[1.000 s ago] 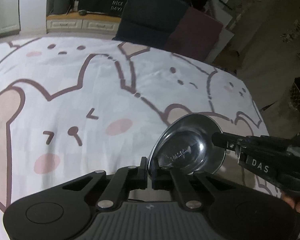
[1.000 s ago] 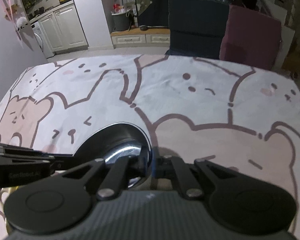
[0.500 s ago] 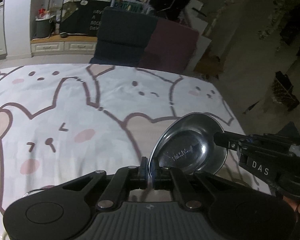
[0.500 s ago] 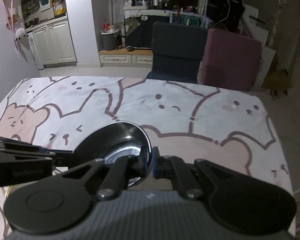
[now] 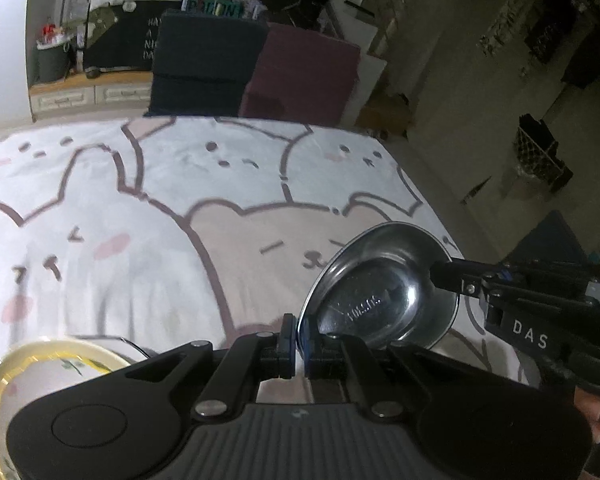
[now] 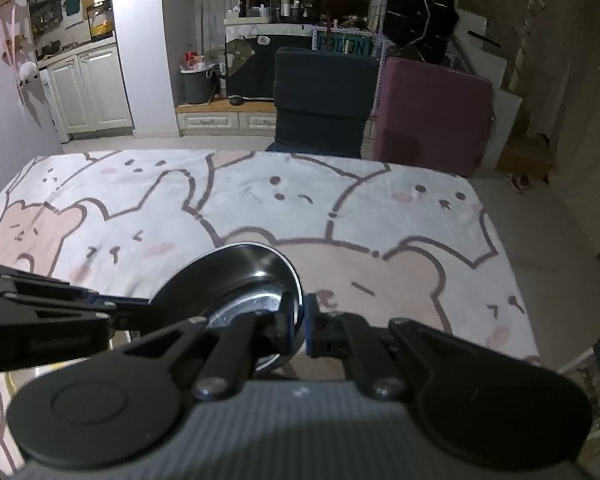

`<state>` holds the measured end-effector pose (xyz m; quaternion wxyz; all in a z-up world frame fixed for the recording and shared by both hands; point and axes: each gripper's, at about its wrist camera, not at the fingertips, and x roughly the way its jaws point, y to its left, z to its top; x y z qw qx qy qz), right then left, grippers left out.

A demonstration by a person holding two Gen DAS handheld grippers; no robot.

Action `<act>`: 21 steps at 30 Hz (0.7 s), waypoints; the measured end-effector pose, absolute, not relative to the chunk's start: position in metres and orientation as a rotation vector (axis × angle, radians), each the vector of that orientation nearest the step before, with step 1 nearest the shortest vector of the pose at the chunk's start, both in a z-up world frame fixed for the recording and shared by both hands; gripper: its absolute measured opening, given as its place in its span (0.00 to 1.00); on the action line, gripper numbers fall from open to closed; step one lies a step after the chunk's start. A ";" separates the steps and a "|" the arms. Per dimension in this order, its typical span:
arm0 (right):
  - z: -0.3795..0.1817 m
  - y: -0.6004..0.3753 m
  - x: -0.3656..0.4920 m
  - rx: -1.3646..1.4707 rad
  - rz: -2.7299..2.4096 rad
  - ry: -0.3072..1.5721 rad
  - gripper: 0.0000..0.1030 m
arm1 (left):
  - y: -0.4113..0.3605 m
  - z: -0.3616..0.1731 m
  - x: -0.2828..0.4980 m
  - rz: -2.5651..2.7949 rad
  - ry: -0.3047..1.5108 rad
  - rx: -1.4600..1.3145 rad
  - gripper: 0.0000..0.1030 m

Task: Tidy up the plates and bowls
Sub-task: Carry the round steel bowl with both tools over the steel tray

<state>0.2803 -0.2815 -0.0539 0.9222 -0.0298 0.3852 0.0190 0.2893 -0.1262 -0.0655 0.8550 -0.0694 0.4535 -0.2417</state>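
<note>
A shiny steel bowl [image 5: 384, 292] hangs above the bear-print tablecloth [image 5: 148, 216], held by both grippers at opposite rims. My left gripper [image 5: 299, 334] is shut on its near-left rim in the left wrist view. The right gripper [image 5: 440, 270] comes in from the right edge and pinches the far-right rim. In the right wrist view the same steel bowl [image 6: 236, 280] tilts left of centre, with my right gripper [image 6: 300, 320] shut on its right rim and the left gripper [image 6: 140, 304] reaching in from the left. A white plate with a yellow rim [image 5: 48, 364] lies on the table at bottom left.
The tablecloth [image 6: 340, 216] covers the whole table; its right edge drops to the floor. Beyond the far edge stand a dark blue cushion [image 6: 324, 100] and a maroon cushion [image 6: 432, 116]. A grey bin [image 6: 196, 84] and white cabinets sit further back.
Both grippers have lifted the steel bowl and carried it toward the table's right side. The yellow-rimmed plate has come into view at the lower left of the left wrist view.
</note>
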 end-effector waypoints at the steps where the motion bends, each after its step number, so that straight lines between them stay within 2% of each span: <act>1: -0.055 -0.284 0.276 -0.062 0.035 0.798 0.05 | -0.128 -0.069 0.288 -0.514 0.966 -0.151 0.04; 21: -0.100 -0.284 0.258 -0.236 0.006 0.942 0.08 | -0.165 -0.113 0.273 -0.542 1.069 -0.027 0.05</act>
